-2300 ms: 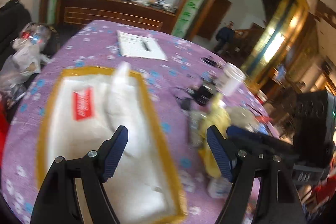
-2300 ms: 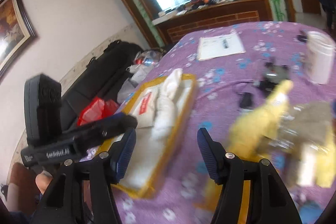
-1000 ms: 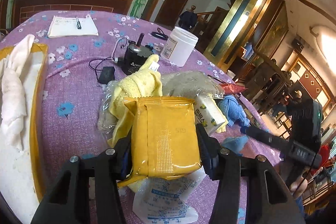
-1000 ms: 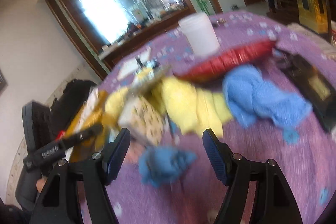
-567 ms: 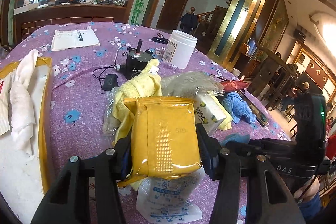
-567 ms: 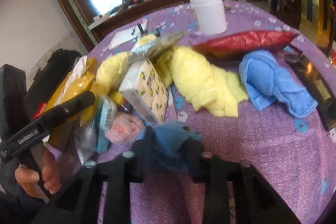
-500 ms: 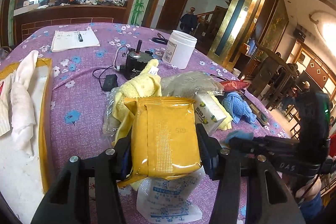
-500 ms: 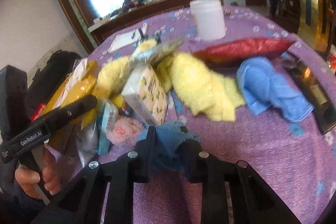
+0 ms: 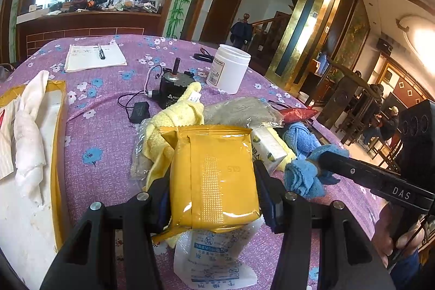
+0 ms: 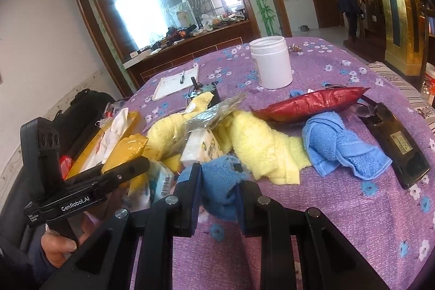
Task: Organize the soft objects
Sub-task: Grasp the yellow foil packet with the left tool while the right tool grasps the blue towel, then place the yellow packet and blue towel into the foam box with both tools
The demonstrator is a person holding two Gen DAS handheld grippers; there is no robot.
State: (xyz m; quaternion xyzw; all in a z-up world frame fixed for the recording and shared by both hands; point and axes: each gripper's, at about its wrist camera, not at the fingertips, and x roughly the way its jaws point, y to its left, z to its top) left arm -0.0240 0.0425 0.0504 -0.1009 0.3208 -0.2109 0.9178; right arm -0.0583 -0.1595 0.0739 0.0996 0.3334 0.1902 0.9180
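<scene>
The right claw (image 10: 218, 197) has just clenched on a small blue cloth (image 10: 221, 188); the left claw (image 9: 212, 193) still grasps the yellow packet (image 9: 214, 173), both ready for sorting.

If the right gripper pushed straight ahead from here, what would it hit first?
Probably the yellow towel, heaped just beyond the small blue cloth that the right gripper is shut on. The tissue pack sits just left; depth is uncertain.

Light: bright daylight, glaring off the mirror (image 10: 152, 4) at eleven o'clock.
Sharpness: crisp centre.
Edges: fisheye bending, black corners.
</scene>
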